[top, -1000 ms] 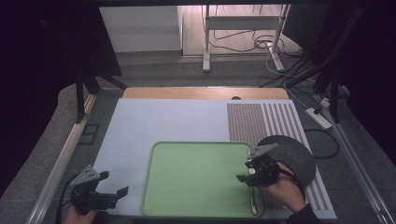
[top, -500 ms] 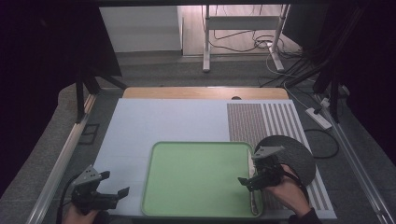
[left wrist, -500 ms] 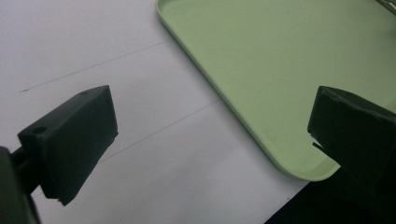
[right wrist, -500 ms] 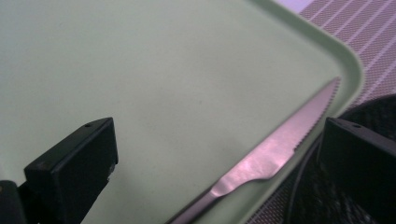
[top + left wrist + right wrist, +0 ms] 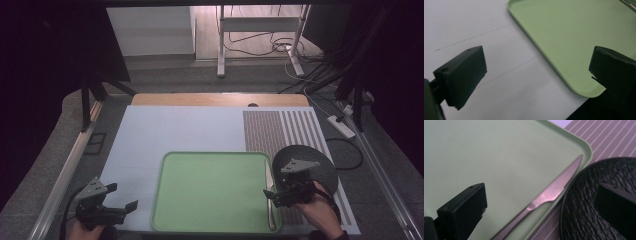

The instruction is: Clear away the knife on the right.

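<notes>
High view: steel table knife (image 5: 270, 200) along the pale green plastic tray's (image 5: 210, 195) right rim, right gripper (image 5: 278, 194) just opened, empty; right gripper view: serrated blade beside round dark woven mat (image 5: 599, 195); left gripper view: left gripper (image 5: 536, 75) wide, empty.

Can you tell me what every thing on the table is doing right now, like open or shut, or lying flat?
Knife: lying flat along the tray's right rim, let go.
Tray: flat on the table, bare apart from the knife.
Round mat: flat, right of the tray.
Right gripper: open, jaws just opened, nothing between them.
Left gripper: open, holding nothing, left of the tray.
</notes>
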{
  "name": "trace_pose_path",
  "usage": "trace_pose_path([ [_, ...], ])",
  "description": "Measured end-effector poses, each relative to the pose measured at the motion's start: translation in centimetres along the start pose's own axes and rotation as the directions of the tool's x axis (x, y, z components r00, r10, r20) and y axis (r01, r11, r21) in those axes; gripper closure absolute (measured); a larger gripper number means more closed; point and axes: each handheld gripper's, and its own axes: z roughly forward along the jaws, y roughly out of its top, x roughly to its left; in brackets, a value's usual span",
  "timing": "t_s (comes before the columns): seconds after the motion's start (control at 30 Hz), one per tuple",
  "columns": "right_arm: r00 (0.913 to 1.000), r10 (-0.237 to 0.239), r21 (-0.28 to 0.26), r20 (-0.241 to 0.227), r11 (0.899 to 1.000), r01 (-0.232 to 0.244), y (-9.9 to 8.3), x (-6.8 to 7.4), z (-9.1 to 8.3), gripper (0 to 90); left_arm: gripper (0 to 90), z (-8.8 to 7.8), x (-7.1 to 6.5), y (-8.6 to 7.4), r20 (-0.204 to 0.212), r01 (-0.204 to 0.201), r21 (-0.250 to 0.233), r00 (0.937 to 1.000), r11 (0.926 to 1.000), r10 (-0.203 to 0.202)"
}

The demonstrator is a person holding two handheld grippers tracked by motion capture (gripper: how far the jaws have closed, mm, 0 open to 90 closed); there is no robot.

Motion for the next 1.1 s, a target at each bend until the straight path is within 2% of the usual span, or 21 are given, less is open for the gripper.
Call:
trace_pose_path([
  [0.4, 0.9963, 0.049, -0.055, 0.071, 0.997, -0.045, -1.7, -0.7, -2.1, 0.0, 1.6, 0.0, 0.1, 0.0, 0.003, 0.005, -0.006, 1.0000, 1.0000, -0.005],
  [1.1, 0.9810, 0.157, -0.103, 0.114, 0.984, -0.145, -4.7, -1.8, -4.7, 0.0, 1.1, -0.1, 0.2, 0.0, 0.014, 0.010, -0.017, 0.9998, 0.9998, -0.010],
])
